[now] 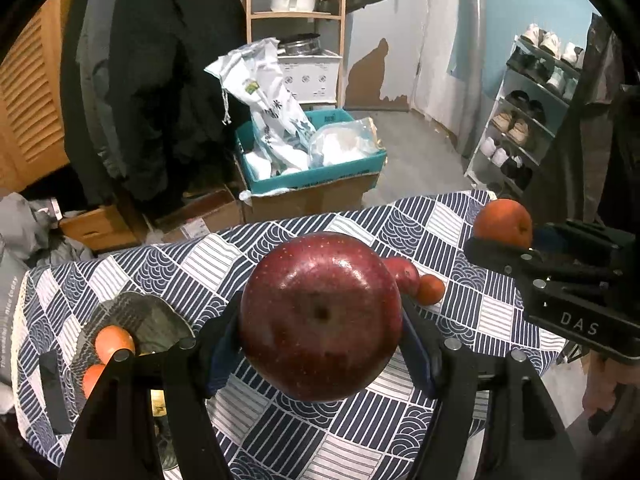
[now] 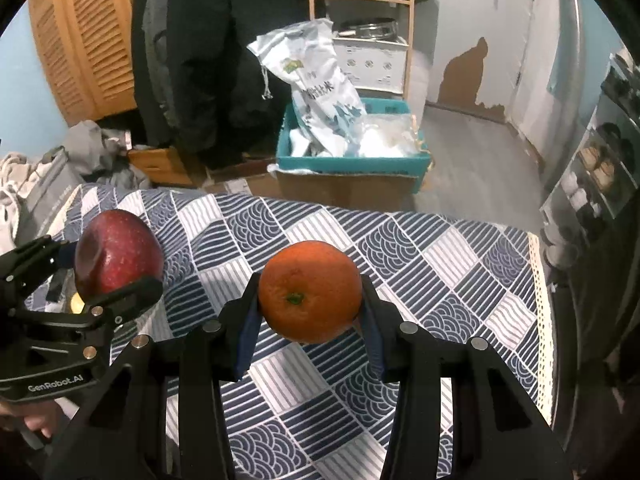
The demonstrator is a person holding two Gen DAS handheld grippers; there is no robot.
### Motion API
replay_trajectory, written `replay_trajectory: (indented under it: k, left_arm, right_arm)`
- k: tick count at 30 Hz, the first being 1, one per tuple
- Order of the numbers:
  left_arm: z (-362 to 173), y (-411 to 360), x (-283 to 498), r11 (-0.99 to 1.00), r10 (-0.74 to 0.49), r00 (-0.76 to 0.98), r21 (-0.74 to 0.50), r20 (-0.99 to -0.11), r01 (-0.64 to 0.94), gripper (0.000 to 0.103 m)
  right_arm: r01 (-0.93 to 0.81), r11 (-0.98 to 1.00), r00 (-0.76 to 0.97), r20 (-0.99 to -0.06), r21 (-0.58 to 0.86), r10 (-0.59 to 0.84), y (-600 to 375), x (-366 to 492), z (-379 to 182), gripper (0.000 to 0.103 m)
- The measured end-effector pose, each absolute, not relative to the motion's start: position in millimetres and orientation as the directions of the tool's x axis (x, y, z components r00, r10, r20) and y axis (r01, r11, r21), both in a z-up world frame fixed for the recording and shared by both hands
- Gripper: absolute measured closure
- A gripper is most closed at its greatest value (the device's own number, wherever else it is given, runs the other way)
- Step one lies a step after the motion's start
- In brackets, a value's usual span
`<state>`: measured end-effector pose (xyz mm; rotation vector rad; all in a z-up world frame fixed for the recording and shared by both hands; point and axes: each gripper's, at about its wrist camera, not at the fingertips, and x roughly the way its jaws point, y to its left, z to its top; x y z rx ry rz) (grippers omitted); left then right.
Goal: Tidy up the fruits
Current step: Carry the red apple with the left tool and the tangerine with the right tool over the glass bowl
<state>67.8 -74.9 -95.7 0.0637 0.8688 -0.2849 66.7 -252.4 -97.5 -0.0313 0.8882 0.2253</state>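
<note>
My left gripper (image 1: 320, 320) is shut on a big dark red apple (image 1: 320, 316) and holds it above the patterned tablecloth (image 1: 280, 432). It also shows in the right wrist view (image 2: 118, 254), at the left. My right gripper (image 2: 310, 304) is shut on an orange (image 2: 309, 297) above the cloth; the orange shows in the left wrist view (image 1: 503, 222) at the right. A dark mesh basket (image 1: 132, 316) at the left holds two small oranges (image 1: 114, 342). A second red apple (image 1: 402, 274) and a small orange (image 1: 430, 289) lie on the cloth behind the held apple.
Beyond the table's far edge stands a cardboard box with a teal tray of white bags (image 1: 308, 152). A shoe rack (image 1: 524, 120) stands at the right, dark coats (image 1: 152, 80) hang at the left, and a wooden shelf (image 1: 296, 12) stands behind.
</note>
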Motion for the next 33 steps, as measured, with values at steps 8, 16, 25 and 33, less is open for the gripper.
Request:
replay_trajectory:
  k: [8,16,25,33]
  left_arm:
    - [-83.6,-56.9,60.9,0.966,-0.208,0.638,-0.055,-0.741,0.251,0.031]
    - [-81.0,-28.5,58.9,0.977,-0.185,0.65,-0.067,-0.737,0.202,0.031]
    - [-85.1,12.7,58.8,0.99,-0.138,0.656,-0.077,-0.742,0.121,0.031]
    - [-86.4,53.3,54.6,0.996,-0.086,0.667,-0.075,-0.74,0.044,0.031]
  right_arm:
    - [-0.24,0.969,0.621,-0.758,0.059,0.2,-235.1,65.6,-85.1,0.059]
    - [-0.273,0.96,0.613,-0.759,0.057,0.219,-210.5,72.9,-84.5,0.059]
    - [-0.337,0.94,0.592,-0.763,0.058,0.259,-168.3,84.5,-88.6,0.059]
    - [-0.394,0.916,0.557,-0.776,0.069,0.298,-128.0,93.5,-97.9,0.059]
